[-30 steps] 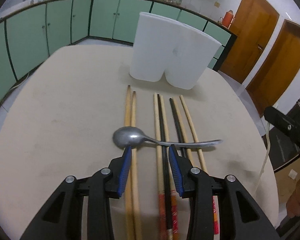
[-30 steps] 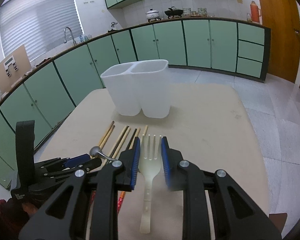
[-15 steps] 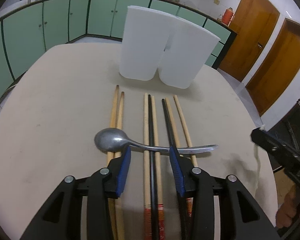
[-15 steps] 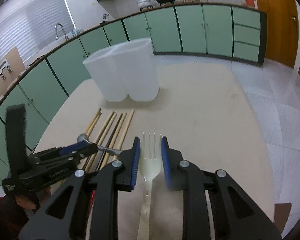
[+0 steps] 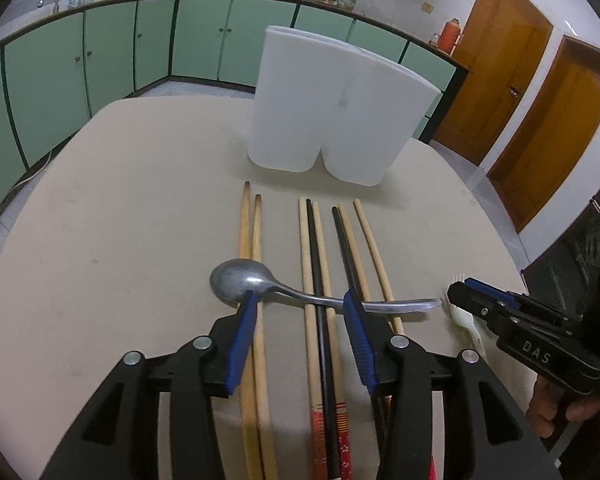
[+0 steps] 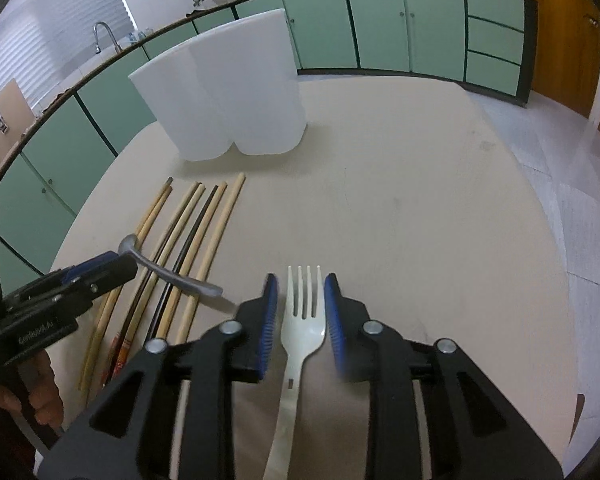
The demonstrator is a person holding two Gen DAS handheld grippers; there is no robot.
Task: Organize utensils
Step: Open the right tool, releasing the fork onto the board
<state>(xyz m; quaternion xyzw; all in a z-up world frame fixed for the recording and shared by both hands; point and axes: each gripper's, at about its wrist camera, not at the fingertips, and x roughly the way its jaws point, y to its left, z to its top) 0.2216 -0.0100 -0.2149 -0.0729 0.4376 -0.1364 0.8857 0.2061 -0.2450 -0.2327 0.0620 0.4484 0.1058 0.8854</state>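
A metal spoon [image 5: 260, 282] lies crosswise over several chopsticks [image 5: 316, 264] on the beige table [image 5: 140, 220]. My left gripper [image 5: 300, 300] is open, its blue fingertips on either side of the spoon's neck just behind the bowl. A white plastic fork [image 6: 302, 320] lies on the table between the open fingers of my right gripper [image 6: 298, 280]. The fork also shows in the left wrist view [image 5: 466, 320] under the right gripper [image 5: 480, 304]. A white two-compartment holder [image 5: 336, 108] stands upright beyond the chopsticks; it also shows in the right wrist view [image 6: 228, 88].
Green kitchen cabinets [image 5: 100, 60] run behind the table with pots on the counter. Wooden doors [image 5: 540, 92] stand to the right. The table's right edge [image 6: 560, 280] drops to a tiled floor.
Both grippers have come lower and forward. The left fingertips now straddle the spoon; the right gripper has opened wider around the fork's head.
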